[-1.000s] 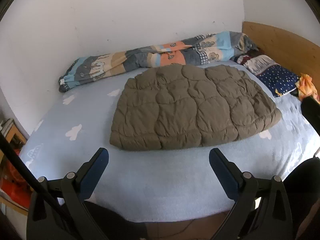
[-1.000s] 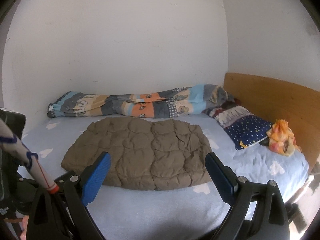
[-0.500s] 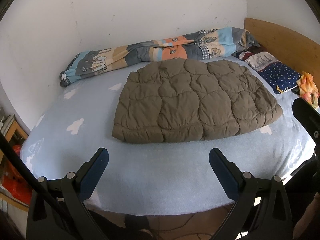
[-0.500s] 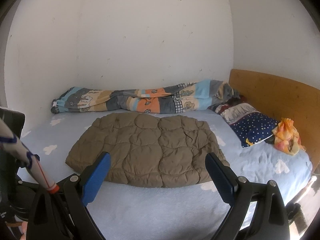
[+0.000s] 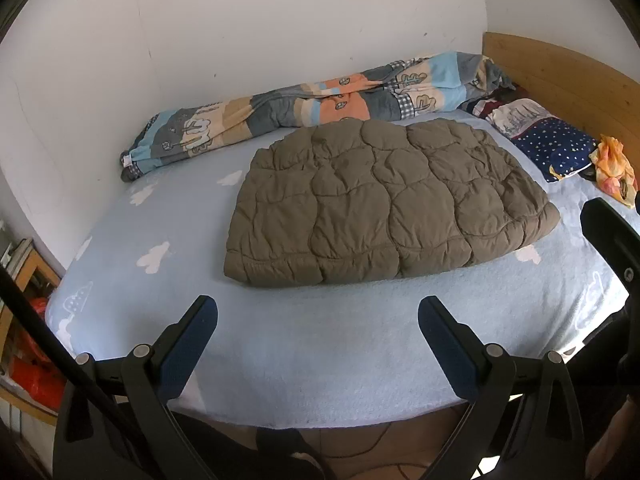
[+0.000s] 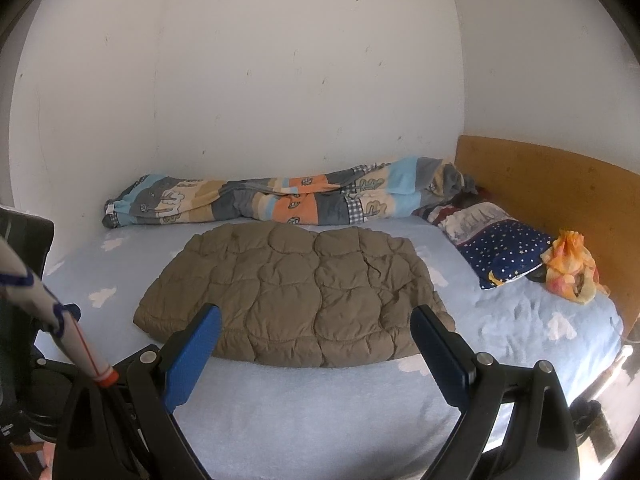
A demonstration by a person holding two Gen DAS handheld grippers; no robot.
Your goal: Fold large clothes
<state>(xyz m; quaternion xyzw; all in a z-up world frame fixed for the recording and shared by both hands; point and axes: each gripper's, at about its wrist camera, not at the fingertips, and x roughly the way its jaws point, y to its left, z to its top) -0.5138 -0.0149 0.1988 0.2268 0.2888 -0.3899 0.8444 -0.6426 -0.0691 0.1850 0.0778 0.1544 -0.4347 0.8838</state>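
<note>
A brown quilted jacket [image 5: 384, 200] lies flat in the middle of the bed [image 5: 280, 352], already doubled into a compact, rounded slab — no sleeves or hood show, so the folding looks largely done, though a further fold to halve it may remain. Both claws hang over the bed's near edge, well apart from the garment: the left gripper [image 5: 318, 332] has its jaws spread wide and empty, and the right gripper [image 6: 316, 340] is likewise released, holding nothing. A rolled patterned duvet [image 5: 304, 108] runs along the far edge by the wall; a starred pillow [image 6: 504, 252] sits at the headboard corner.
</note>
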